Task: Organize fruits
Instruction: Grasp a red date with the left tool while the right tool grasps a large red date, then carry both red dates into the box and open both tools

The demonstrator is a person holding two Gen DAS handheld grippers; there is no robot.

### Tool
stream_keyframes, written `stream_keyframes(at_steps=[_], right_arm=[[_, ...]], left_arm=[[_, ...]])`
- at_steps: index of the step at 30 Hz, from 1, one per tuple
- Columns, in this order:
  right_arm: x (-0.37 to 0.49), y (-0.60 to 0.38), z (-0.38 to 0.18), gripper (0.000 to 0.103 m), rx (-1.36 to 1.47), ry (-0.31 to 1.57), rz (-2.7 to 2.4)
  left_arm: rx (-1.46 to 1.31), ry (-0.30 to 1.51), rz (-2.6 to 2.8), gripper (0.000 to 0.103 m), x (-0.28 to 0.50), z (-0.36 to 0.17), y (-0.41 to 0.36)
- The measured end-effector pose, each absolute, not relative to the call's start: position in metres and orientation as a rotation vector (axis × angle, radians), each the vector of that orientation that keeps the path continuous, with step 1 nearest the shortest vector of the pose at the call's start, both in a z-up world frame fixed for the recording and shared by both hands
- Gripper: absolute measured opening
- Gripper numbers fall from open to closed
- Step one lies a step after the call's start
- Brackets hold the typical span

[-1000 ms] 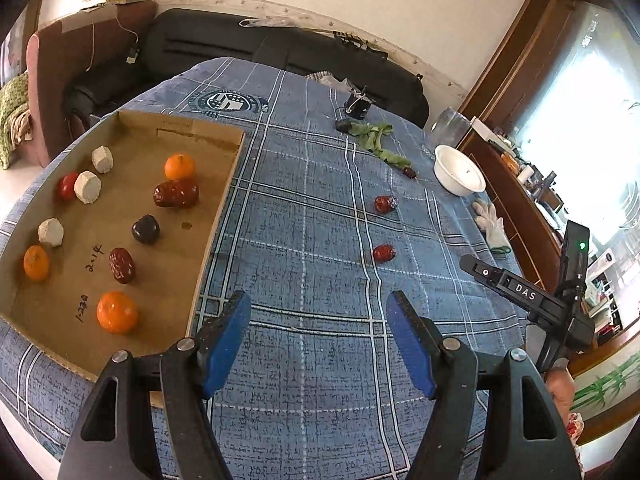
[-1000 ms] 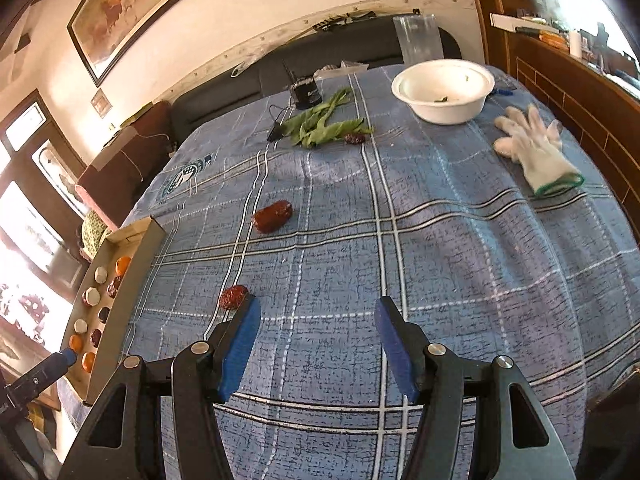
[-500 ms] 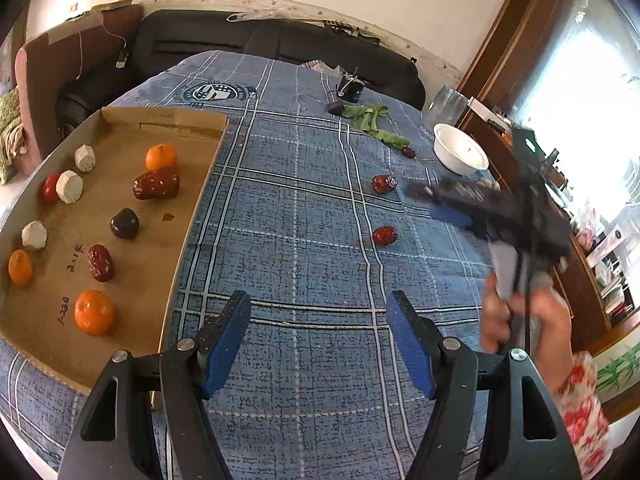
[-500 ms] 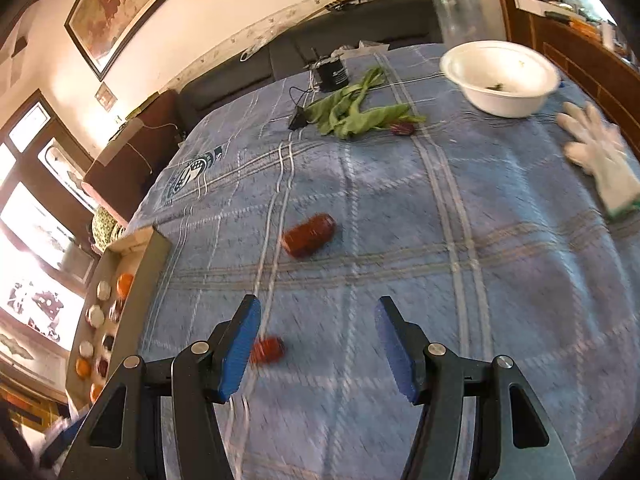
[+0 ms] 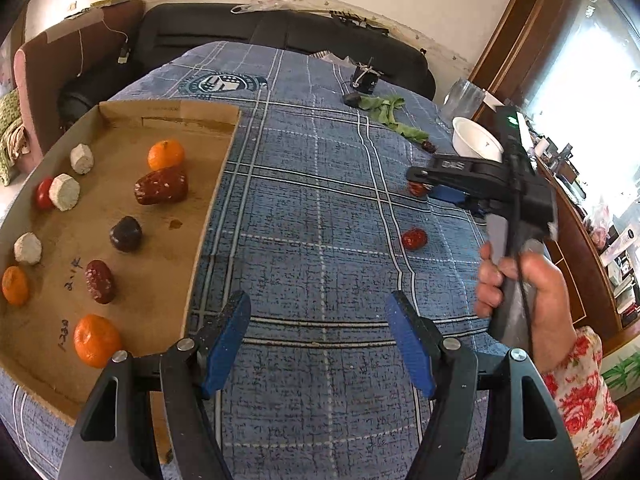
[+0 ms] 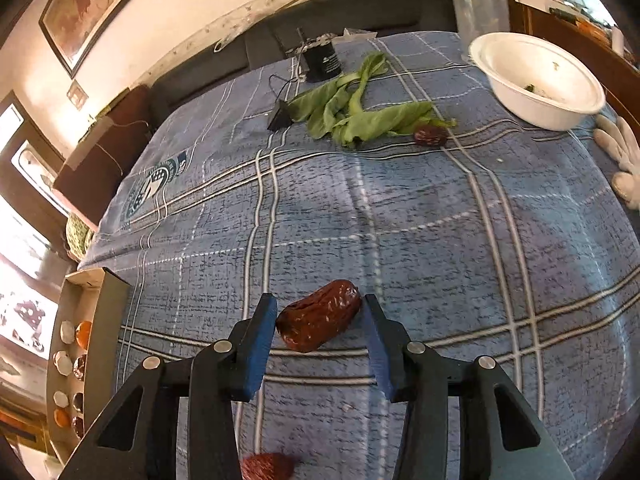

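low in the right wrist view, the right gripper (image 6: 320, 322) has just been closing its blue-padded jaws around a wrinkled dark red date (image 6: 318, 321) lying on the blue plaid cloth (image 6: 440, 220); contact of the pads is unclear. at the bottom of the left wrist view, the left gripper (image 5: 318, 338) stands wide and empty beside the brown cardboard tray (image 5: 208, 216) at left.
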State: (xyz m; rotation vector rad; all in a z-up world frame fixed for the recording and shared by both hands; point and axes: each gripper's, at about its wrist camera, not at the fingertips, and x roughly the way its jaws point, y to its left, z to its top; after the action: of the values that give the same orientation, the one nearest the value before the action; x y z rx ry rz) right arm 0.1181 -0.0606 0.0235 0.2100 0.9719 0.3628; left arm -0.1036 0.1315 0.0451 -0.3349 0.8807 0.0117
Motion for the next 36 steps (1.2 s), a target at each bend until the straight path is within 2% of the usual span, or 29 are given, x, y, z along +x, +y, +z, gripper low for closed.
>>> stream_keyframes(at_steps=[12, 14, 16, 17, 28, 29, 30, 31, 36], right_arm=[[0.050, -0.144, 0.032, 0.047, 0.222, 0.916, 0.330], [0.045, -0.145, 0.034, 0.047, 0.195, 0.896, 0.321], [0.043, -0.145, 0.034, 0.047, 0.178, 0.882, 0.321], [0.043, -0.146, 0.033, 0.047, 0.179, 0.884, 0.330], [0.045, -0.140, 0.016, 0.048, 0.186, 0.946, 0.368], [0.044, -0.140, 0.016, 0.048, 0.181, 0.944, 0.365], [0.044, -0.138, 0.016, 0.048, 0.172, 0.943, 0.362], [0.043, -0.137, 0.016, 0.048, 0.165, 0.941, 0.359], [0.037, -0.127, 0.017, 0.047, 0.091, 0.915, 0.334]], left_arm=[[-0.125, 0.920, -0.086, 0.069, -0.040, 0.030, 0.062], [-0.076, 0.915, -0.105, 0.067, -0.026, 0.026, 0.049], [-0.035, 0.926, -0.113, 0.054, -0.013, 0.019, 0.041], [-0.025, 0.932, -0.114, 0.052, -0.007, 0.017, 0.038], [-0.013, 0.893, -0.198, 0.052, 0.012, 0.004, 0.031], [-0.023, 0.889, -0.206, 0.050, 0.011, 0.004, 0.032], [-0.034, 0.884, -0.213, 0.036, 0.011, 0.005, 0.033], [-0.045, 0.882, -0.219, 0.026, 0.010, 0.004, 0.035], [-0.070, 0.852, -0.249, 0.026, 0.006, 0.007, 0.038]])
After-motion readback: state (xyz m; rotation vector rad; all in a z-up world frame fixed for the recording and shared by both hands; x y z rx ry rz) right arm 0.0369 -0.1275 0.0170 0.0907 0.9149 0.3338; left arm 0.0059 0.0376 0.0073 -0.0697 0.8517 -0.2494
